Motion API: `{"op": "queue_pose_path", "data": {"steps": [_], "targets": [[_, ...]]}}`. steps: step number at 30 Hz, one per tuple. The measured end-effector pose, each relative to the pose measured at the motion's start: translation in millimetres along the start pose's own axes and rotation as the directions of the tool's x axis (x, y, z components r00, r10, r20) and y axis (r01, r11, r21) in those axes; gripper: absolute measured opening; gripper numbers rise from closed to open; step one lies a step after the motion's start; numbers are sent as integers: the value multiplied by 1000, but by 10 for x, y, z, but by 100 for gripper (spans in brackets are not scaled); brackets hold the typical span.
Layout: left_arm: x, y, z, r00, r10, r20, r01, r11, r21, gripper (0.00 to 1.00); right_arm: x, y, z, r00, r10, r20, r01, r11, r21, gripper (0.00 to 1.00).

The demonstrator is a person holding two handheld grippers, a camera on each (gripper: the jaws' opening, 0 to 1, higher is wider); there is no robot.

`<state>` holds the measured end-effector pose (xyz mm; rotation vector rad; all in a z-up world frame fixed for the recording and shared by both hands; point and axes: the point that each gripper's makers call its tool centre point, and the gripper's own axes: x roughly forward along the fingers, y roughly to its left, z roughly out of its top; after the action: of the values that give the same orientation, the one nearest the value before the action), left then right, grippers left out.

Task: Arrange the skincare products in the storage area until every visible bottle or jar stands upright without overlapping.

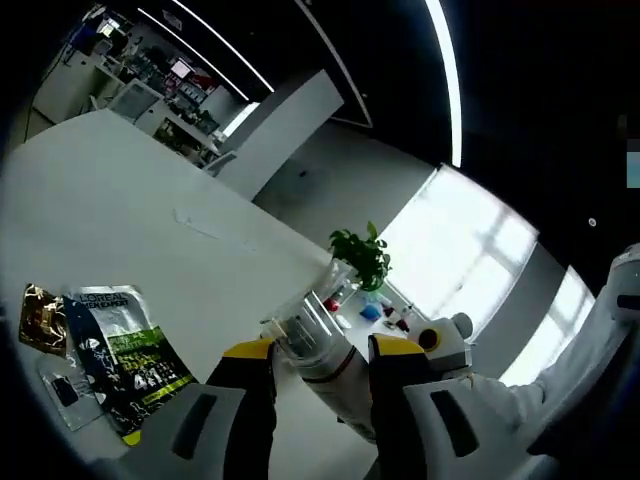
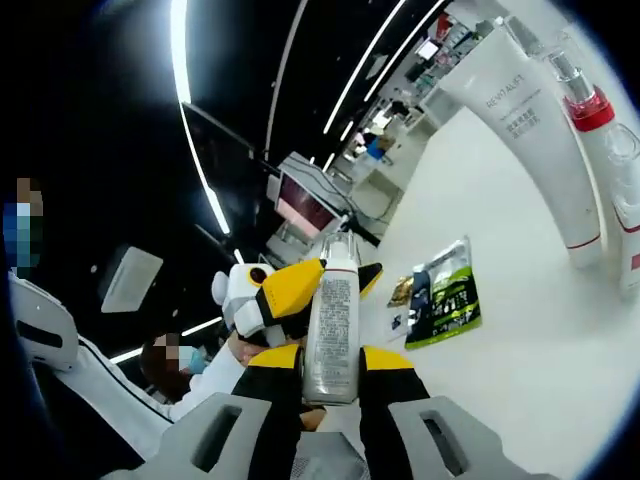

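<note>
Evidently both grippers, left (image 1: 320, 362) and right (image 2: 330, 370), have jaws closed on one white bottle (image 2: 333, 330) held above the table (image 1: 130, 210): rigid, smooth, probably slippery; grip mid-body.

- A white table (image 1: 120, 190).
- A green packet (image 1: 130, 355) lies flat on the table.
- A gold packet (image 1: 42, 320) lies beside it.
- A green plant (image 1: 362, 255) stands at the table's far end.

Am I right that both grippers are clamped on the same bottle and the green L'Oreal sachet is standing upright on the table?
Not quite. In the left gripper view the green sachet lies flat on the white table, not upright. Both the left gripper and right gripper do grip the same bottle.
</note>
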<state>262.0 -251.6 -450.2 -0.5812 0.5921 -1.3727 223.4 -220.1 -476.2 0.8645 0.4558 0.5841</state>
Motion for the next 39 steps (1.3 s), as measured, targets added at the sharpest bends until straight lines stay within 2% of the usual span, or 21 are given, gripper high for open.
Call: {"op": "queue_pose_path", "data": {"steps": [8,13,22,24,25,29,31,34,38,39], "targets": [[23,-243,35,998,-58,27,59,998,-36,25,-74,125,35,998,66,7,-66,998,-4,13],[-36,-203,148,994,-105,34,106,993,-55,23,-136,206,54,994,110,-3,-110,994,-20,13],[-85,-184,145,992,-128,2,128,990,-62,21,-192,252,22,991,132,-27,-133,989,-63,13],[-79,-156,125,994,-108,-19,106,990,-92,20,-188,209,-11,993,105,-51,-110,988,-107,13],[-68,-158,124,994,-107,-23,105,992,-72,20,-182,180,-35,994,85,-68,-94,986,-136,13],[-52,-168,130,995,-94,-27,93,995,-42,19,-176,175,-29,995,80,-64,-88,987,-135,13],[-54,-167,142,996,-85,-33,84,996,-29,19,-183,151,-11,996,57,-63,-67,984,-165,13],[-51,-158,116,997,-55,-55,56,998,8,19,-188,80,-5,997,0,-81,-19,970,-242,14],[-55,-157,129,998,-40,-52,40,999,13,19,-195,72,34,996,-44,-82,17,952,-305,15],[-51,-169,130,998,-33,-51,34,999,18,19,-201,46,51,994,-69,-82,38,941,-336,15]]}}
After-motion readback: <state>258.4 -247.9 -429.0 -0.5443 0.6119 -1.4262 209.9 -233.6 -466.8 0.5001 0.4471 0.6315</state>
